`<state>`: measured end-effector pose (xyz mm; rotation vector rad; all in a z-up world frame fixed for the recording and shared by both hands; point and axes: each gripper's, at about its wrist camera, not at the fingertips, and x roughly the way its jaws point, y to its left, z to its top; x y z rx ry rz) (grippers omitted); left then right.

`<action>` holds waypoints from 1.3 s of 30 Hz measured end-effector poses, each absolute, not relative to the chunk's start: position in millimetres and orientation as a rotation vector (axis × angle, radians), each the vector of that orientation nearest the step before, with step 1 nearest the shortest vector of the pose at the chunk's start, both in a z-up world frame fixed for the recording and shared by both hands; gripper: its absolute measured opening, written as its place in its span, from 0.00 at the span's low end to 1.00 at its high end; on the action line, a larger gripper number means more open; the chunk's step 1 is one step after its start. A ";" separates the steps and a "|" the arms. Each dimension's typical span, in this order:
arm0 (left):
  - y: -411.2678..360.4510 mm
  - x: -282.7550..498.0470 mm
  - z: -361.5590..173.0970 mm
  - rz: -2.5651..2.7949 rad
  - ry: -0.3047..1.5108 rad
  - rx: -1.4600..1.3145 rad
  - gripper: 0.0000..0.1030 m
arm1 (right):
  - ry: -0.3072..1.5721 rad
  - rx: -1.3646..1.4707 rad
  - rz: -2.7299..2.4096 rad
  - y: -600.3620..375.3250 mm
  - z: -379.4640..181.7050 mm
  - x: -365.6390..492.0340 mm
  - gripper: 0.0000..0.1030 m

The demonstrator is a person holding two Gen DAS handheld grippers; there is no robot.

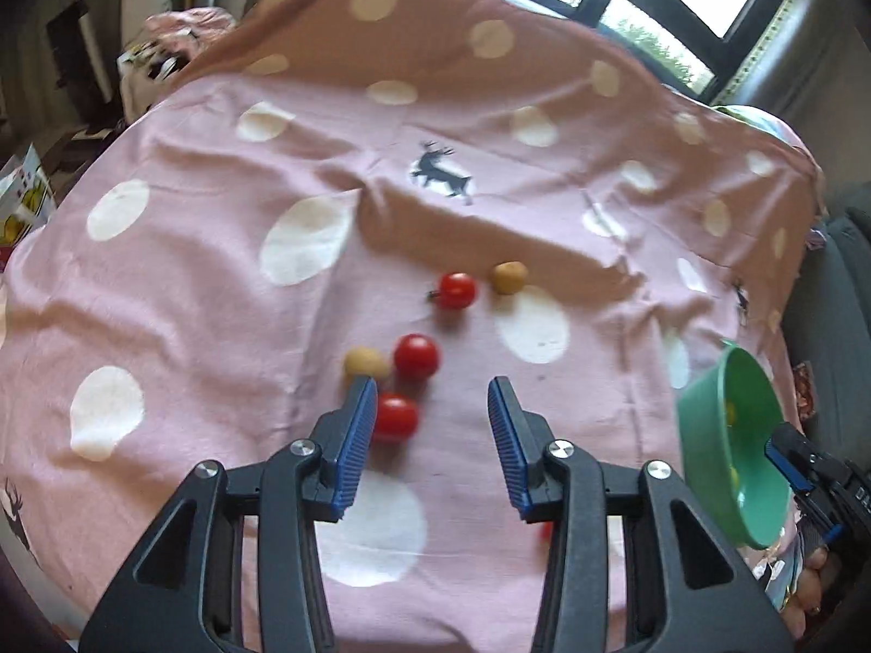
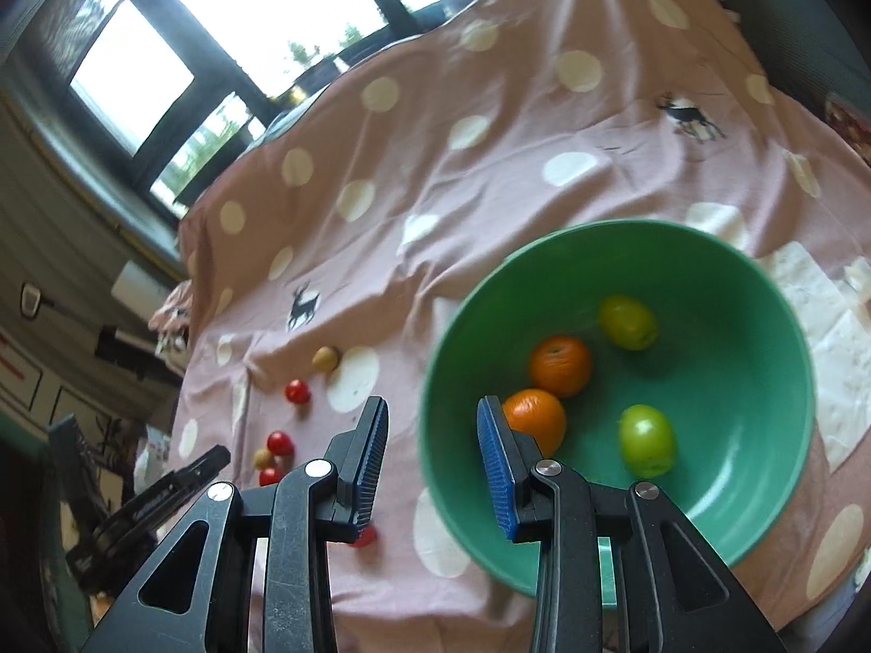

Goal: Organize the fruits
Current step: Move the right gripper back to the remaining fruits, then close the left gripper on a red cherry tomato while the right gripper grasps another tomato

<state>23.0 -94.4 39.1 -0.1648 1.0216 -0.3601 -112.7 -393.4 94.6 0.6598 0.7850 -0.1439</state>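
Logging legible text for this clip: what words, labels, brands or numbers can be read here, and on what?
No text reads clearly.
White lettering on the right gripper body, left wrist view: cut off and blurred.
White lettering on the left gripper body, right wrist view: blurred.
Printed box: too blurred.

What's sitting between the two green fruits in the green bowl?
Two oranges lie roughly between the green fruits in the bowl, right wrist view.
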 end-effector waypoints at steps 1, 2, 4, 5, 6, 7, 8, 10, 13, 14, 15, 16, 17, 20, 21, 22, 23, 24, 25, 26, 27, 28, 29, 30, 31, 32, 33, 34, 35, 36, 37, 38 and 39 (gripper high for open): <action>-91.1 26.6 34.8 -0.358 1.031 -0.165 0.41 | 0.799 0.643 -0.124 -387.2 93.9 -107.4 0.35; -86.0 29.5 31.3 -0.356 1.038 -0.172 0.41 | 0.813 0.631 -0.105 -381.8 92.9 -102.9 0.35; -83.4 32.5 24.7 -0.355 1.062 -0.187 0.40 | 0.842 0.605 -0.064 -369.8 90.0 -94.1 0.35; -84.7 32.7 20.7 -0.364 1.076 -0.188 0.40 | 0.855 0.594 -0.043 -363.9 88.3 -89.9 0.35; -88.3 32.2 17.8 -0.373 1.088 -0.187 0.40 | 0.866 0.585 -0.026 -358.6 86.6 -87.0 0.35; -89.1 31.6 15.4 -0.377 1.100 -0.186 0.40 | 0.880 0.577 -0.010 -353.2 84.5 -83.4 0.35; -91.0 31.4 13.0 -0.378 1.109 -0.185 0.40 | 0.892 0.571 0.004 -348.1 82.5 -80.7 0.35; -94.5 31.8 9.3 -0.380 1.119 -0.178 0.39 | 0.922 0.557 0.030 -337.5 77.2 -74.0 0.35; -96.7 32.4 5.0 -0.369 1.131 -0.166 0.39 | 0.969 0.511 0.051 -322.9 69.5 -65.6 0.35; -98.4 32.6 4.1 -0.369 1.132 -0.163 0.39 | 0.983 0.494 0.054 -318.9 67.3 -64.2 0.35; -99.3 32.5 3.7 -0.373 1.131 -0.159 0.39 | 0.998 0.480 0.059 -315.1 64.6 -62.4 0.35; -100.2 32.6 3.0 -0.378 1.130 -0.157 0.39 | 1.010 0.473 0.063 -312.5 62.4 -61.1 0.35; -101.3 33.0 1.9 -0.381 1.131 -0.156 0.39 | 1.022 0.467 0.068 -310.1 60.2 -59.8 0.35; -104.0 33.5 -0.8 -0.372 1.133 -0.141 0.39 | 1.070 0.435 0.079 -300.9 52.2 -54.7 0.35; -104.6 33.7 -1.7 -0.370 1.133 -0.138 0.39 | 1.083 0.421 0.081 -298.2 49.9 -53.3 0.35; -104.7 34.3 -3.0 -0.369 1.138 -0.139 0.39 | 1.097 0.406 0.083 -294.7 47.4 -51.5 0.35; -104.5 35.2 -4.2 -0.368 1.142 -0.143 0.39 | 1.112 0.392 0.084 -291.4 44.7 -49.3 0.35; -104.0 36.1 -5.7 -0.367 1.147 -0.147 0.39 | 1.126 0.379 0.084 -288.3 42.0 -47.5 0.35; -103.6 36.9 -6.8 -0.362 1.150 -0.146 0.39 | 1.138 0.371 0.083 -286.1 39.6 -45.9 0.35; -103.3 37.4 -7.5 -0.354 1.150 -0.144 0.39 | 1.151 0.362 0.081 -283.8 36.8 -44.3 0.35; -103.0 38.1 -8.0 -0.345 1.150 -0.142 0.39 | 1.163 0.352 0.079 -281.5 34.2 -42.9 0.35; -102.1 39.0 -8.7 -0.340 1.150 -0.144 0.39 | 1.175 0.339 0.078 -278.9 31.5 -41.5 0.35; -101.6 39.8 -9.3 -0.340 1.150 -0.149 0.39 | 1.184 0.328 0.075 -275.8 29.3 -40.1 0.35; -101.2 40.5 -9.8 -0.340 1.151 -0.154 0.39 | 1.193 0.320 0.073 -274.5 27.5 -39.4 0.35; -101.0 41.0 -10.3 -0.340 1.151 -0.157 0.39 | 1.199 0.311 0.070 -273.4 26.0 -39.0 0.35; -101.1 41.4 -10.7 -0.339 1.151 -0.158 0.39 | 1.204 0.303 0.067 -272.1 24.9 -38.5 0.35; -101.4 41.7 -11.3 -0.338 1.151 -0.158 0.39 | 1.207 0.294 0.063 -271.5 24.1 -38.4 0.35; -101.8 42.2 -12.4 -0.335 1.154 -0.158 0.39 | 1.210 0.286 0.060 -271.1 23.4 -37.9 0.35; -101.7 42.5 -13.1 -0.334 1.156 -0.160 0.39 | 1.213 0.279 0.057 -270.5 22.9 -37.7 0.34; -102.0 43.0 -14.1 -0.334 1.159 -0.162 0.39 | 1.215 0.272 0.054 -270.4 22.3 -37.8 0.35; -102.3 43.5 -14.9 -0.333 1.162 -0.164 0.38 | 1.218 0.267 0.052 -270.0 21.4 -37.5 0.35; -102.5 43.9 -15.7 -0.331 1.164 -0.165 0.38 | 1.220 0.263 0.052 -269.8 20.9 -37.6 0.35; -103.0 44.1 -15.9 -0.329 1.163 -0.162 0.38 | 1.222 0.258 0.053 -269.6 20.4 -37.6 0.35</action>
